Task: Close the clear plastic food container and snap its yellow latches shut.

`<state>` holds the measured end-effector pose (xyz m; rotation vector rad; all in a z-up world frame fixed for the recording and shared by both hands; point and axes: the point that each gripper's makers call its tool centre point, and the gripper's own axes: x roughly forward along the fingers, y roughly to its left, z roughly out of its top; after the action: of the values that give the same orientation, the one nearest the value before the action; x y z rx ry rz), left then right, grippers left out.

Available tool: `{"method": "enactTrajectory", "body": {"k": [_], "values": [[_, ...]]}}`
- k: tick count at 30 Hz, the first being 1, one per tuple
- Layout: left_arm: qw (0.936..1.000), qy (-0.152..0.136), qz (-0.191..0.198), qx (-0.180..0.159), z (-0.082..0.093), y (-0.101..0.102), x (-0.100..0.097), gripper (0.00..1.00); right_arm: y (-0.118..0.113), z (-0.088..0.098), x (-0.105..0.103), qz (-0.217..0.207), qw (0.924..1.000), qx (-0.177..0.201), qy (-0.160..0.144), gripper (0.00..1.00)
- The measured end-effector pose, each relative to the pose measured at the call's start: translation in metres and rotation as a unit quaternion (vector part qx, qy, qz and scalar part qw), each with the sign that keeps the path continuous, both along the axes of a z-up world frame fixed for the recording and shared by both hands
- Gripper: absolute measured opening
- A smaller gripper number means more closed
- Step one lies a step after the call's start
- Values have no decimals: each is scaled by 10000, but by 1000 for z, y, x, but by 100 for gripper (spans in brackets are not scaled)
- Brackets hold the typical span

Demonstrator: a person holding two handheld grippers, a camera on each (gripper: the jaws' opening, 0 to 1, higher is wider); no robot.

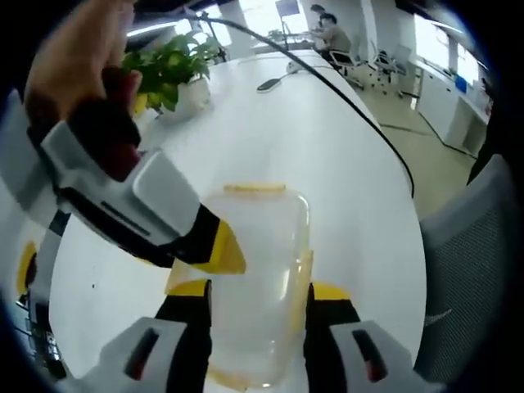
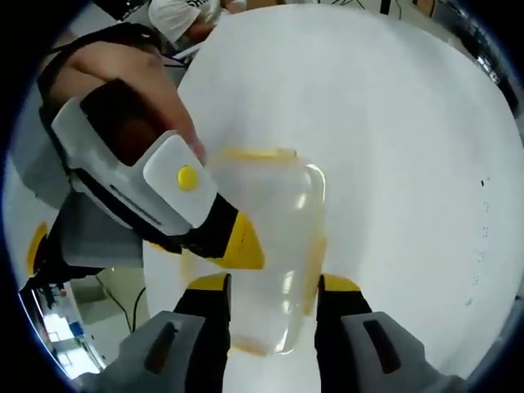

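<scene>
Both the left gripper (image 1: 258,299) and right gripper (image 2: 273,291) are straddling the clear container (image 1: 258,278) half-open, each crowding the other's side, a potted plant (image 1: 172,70) sitting beyond on the white table (image 1: 327,164).

open-plan office: long white bench (image 1: 327,139), potted plant (image 1: 168,65), mesh office chair (image 1: 467,270), seated people (image 1: 332,33) at desks, swivel chairs (image 1: 381,61) further back.

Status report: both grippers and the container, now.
Left gripper jaws straddle the clear container, contact unclear. Right gripper jaws likewise. Each gripper's yellow tip meets the container's side. Yellow latch at far end; white table otherwise unobstructed.
</scene>
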<state>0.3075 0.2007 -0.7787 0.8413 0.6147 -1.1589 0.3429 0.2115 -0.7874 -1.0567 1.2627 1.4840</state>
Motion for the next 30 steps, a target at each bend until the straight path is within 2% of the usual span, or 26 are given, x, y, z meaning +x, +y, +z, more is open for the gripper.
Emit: {"method": "enactTrajectory", "body": {"k": [9,18,25,30], "values": [[10000,-17,22,37,-1,1,0,40,2,1,1,-1,10000,76,-38,39],[9999,-48,0,106,0,1,0,41,4,6,1,-2,9986,386,-366,39],[9999,58,-57,88,1,1,-1,43,4,10,1,-188,9922,1022,-691,39],[9996,271,78,-21,4,-1,0,44,3,15,8,-389,9787,1669,-1131,45]]}}
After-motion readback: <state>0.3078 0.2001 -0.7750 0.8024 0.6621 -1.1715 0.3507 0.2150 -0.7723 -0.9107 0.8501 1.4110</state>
